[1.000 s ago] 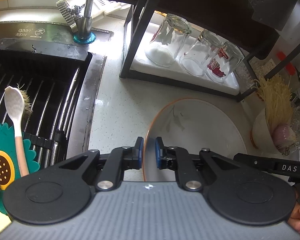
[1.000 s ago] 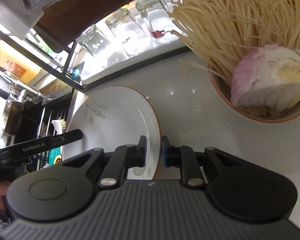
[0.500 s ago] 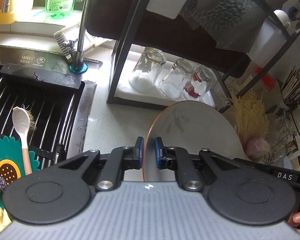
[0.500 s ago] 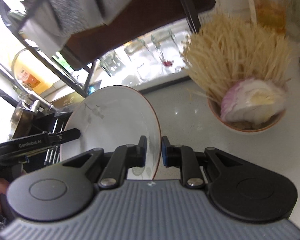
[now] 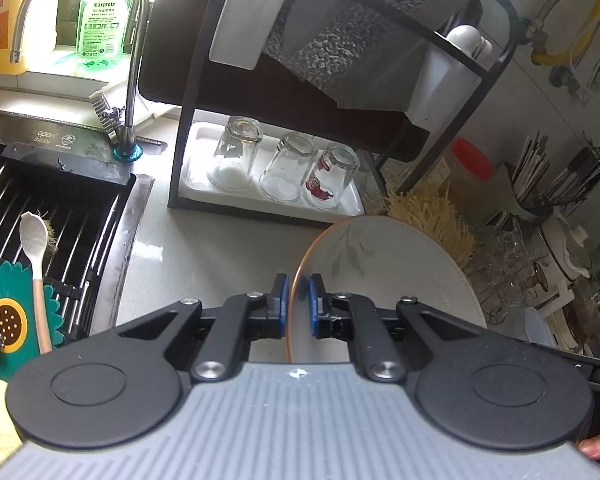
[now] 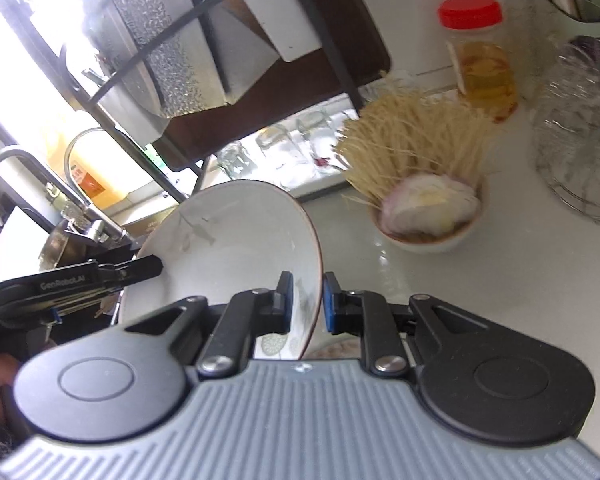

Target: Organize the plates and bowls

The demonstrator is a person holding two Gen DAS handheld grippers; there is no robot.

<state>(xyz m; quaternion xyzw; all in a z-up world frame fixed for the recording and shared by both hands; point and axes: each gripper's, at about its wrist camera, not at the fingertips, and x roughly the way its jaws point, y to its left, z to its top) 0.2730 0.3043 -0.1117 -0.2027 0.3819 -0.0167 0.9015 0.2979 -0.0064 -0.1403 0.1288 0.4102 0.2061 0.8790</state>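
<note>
Plate (image 5: 384, 276) in air above counter (image 5: 204, 248), rim pinched by left tongs (image 5: 298, 308) and right tongs (image 6: 305, 304) on opposite edges. Not yet in rack (image 5: 340, 92). Early stage, I reckon; noodle bowl (image 6: 428, 236) untouched.

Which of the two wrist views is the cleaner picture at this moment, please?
Left wrist view: sharp, even light; the glasses and plate read clearly despite fisheye bending at the edges. Right wrist view: blown-out window glare at upper left, motion blur on the rack and noodles.
</note>
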